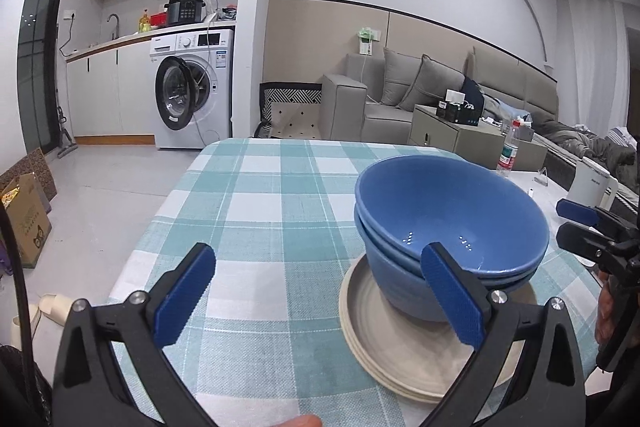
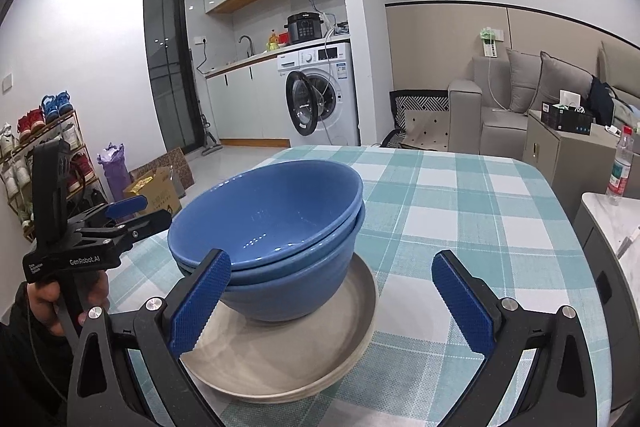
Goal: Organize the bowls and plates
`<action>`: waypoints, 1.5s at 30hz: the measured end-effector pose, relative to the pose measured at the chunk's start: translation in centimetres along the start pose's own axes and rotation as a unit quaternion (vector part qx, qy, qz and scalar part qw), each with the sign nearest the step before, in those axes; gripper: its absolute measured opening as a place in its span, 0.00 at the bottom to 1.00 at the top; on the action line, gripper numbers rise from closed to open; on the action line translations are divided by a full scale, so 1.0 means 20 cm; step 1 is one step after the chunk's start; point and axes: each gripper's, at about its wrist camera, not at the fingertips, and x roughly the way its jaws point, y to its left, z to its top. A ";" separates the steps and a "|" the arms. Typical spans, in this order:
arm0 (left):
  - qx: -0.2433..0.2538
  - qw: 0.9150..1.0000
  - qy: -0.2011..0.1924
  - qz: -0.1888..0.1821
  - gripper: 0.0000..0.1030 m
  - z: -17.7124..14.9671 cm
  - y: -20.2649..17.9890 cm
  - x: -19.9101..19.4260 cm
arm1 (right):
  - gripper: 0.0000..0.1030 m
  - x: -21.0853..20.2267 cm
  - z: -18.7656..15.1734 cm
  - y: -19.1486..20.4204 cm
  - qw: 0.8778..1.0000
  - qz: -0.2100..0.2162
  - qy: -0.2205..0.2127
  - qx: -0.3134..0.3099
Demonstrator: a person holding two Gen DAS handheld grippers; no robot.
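A stack of blue bowls [image 1: 448, 219] stands on a stack of beige plates [image 1: 372, 319] on the checked tablecloth. My left gripper [image 1: 320, 297] is open wide with only cloth between its fingers. Its right finger [image 1: 452, 295] overlaps the near side of the bowls, so the stack lies right of the gap. In the right wrist view the bowls [image 2: 272, 219] and plates [image 2: 280, 359] sit just beyond my open right gripper [image 2: 332, 307], whose left finger [image 2: 200, 303] is in front of the bowls without pressing them. A hand [image 2: 48, 299] holds the left gripper [image 2: 136, 213] left of the stack.
The tablecloth [image 1: 260, 195] covers a table with rounded far corners. To the right is a white side table [image 2: 612, 223] with a water bottle [image 2: 620, 167] and a white kettle [image 1: 592, 183]. A cardboard box [image 1: 24, 223] stands on the floor at the left.
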 end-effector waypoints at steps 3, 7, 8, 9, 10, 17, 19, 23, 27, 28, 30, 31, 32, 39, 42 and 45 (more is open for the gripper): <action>0.003 1.000 0.003 0.007 1.00 -0.03 0.00 0.00 | 0.99 0.00 -0.02 -0.01 1.000 0.002 -0.003 -0.002; 0.008 1.000 0.001 0.012 1.00 -0.05 0.00 0.01 | 0.99 -0.02 -0.04 0.00 1.000 -0.005 -0.011 -0.014; 0.010 1.000 -0.002 0.012 1.00 -0.05 -0.01 0.01 | 0.99 -0.03 -0.05 0.00 1.000 -0.004 -0.013 -0.015; 0.011 1.000 -0.006 0.010 1.00 -0.05 -0.01 0.00 | 0.99 -0.03 -0.05 0.00 1.000 -0.003 -0.015 -0.016; 0.014 1.000 -0.009 0.009 1.00 -0.06 -0.02 -0.01 | 0.99 -0.04 -0.05 0.00 1.000 -0.004 -0.015 -0.017; 0.021 1.000 -0.017 0.010 1.00 -0.09 -0.02 -0.05 | 0.99 -0.07 -0.10 -0.03 1.000 -0.003 -0.021 -0.018; 0.020 1.000 -0.017 0.010 1.00 -0.11 -0.03 -0.06 | 0.99 -0.07 -0.11 -0.04 1.000 -0.002 -0.023 -0.015; 0.021 1.000 -0.020 0.006 1.00 -0.13 -0.04 -0.09 | 0.99 -0.10 -0.15 -0.03 0.999 0.000 -0.030 -0.015; 0.026 0.999 -0.028 0.003 1.00 -0.16 -0.06 -0.12 | 0.99 -0.13 -0.18 -0.01 0.999 -0.002 -0.035 -0.024; 0.027 0.999 -0.029 0.002 1.00 -0.16 -0.06 -0.12 | 0.99 -0.14 -0.19 0.00 0.999 -0.002 -0.035 -0.026; 0.028 0.999 -0.031 0.001 1.00 -0.17 -0.07 -0.13 | 0.99 -0.14 -0.21 0.01 0.999 0.000 -0.036 -0.030; 0.026 0.999 -0.033 0.000 1.00 -0.18 -0.07 -0.14 | 0.99 -0.15 -0.22 0.02 0.999 -0.001 -0.035 -0.032; 0.026 0.999 -0.034 -0.002 1.00 -0.18 -0.07 -0.14 | 0.99 -0.15 -0.23 0.02 0.999 -0.002 -0.036 -0.033; 0.028 0.999 -0.040 -0.006 1.00 -0.19 -0.09 -0.14 | 0.99 -0.20 -0.27 0.03 0.999 0.002 -0.042 -0.032; 0.033 0.999 -0.042 -0.006 1.00 -0.19 -0.10 -0.14 | 0.99 -0.21 -0.27 0.04 0.998 0.004 -0.043 -0.035; 0.033 0.998 -0.044 -0.009 1.00 -0.19 -0.10 -0.15 | 0.99 -0.22 -0.27 0.05 0.998 0.005 -0.045 -0.039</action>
